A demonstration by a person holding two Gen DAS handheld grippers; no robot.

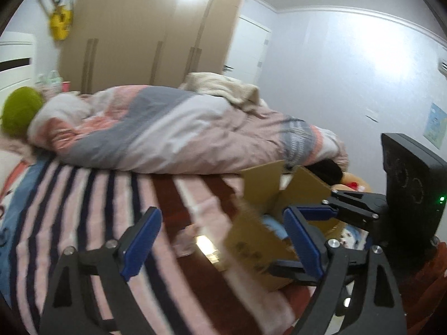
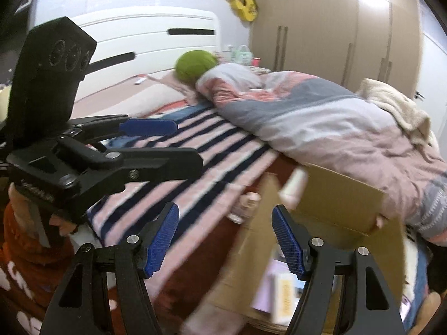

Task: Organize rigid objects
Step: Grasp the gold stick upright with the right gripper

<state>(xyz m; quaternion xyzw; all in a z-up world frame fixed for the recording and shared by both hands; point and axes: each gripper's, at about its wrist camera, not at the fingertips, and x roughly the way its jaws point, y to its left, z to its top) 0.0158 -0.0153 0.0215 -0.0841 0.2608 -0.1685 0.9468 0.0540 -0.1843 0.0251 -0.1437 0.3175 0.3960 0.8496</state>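
An open cardboard box (image 1: 262, 195) (image 2: 338, 195) stands on the striped bed, flaps up, with small packs and a booklet inside (image 2: 282, 293). A pale clear object (image 1: 187, 240) lies on the blanket left of the box; it is blurred. A white tube-like thing (image 2: 293, 187) shows at the box's far flap. My left gripper (image 1: 220, 243) is open and empty, just above the blanket beside the box. My right gripper (image 2: 226, 240) is open and empty over the box's near-left flap. Each gripper shows in the other's view: the right one (image 1: 329, 212) and the left one (image 2: 156, 139).
A bunched pink and grey duvet (image 1: 178, 128) (image 2: 321, 117) lies across the bed behind the box. A green round cushion (image 2: 195, 65) sits by the headboard. Wardrobe (image 1: 145, 36) stands behind. A plush toy (image 1: 352, 184) lies right of the box.
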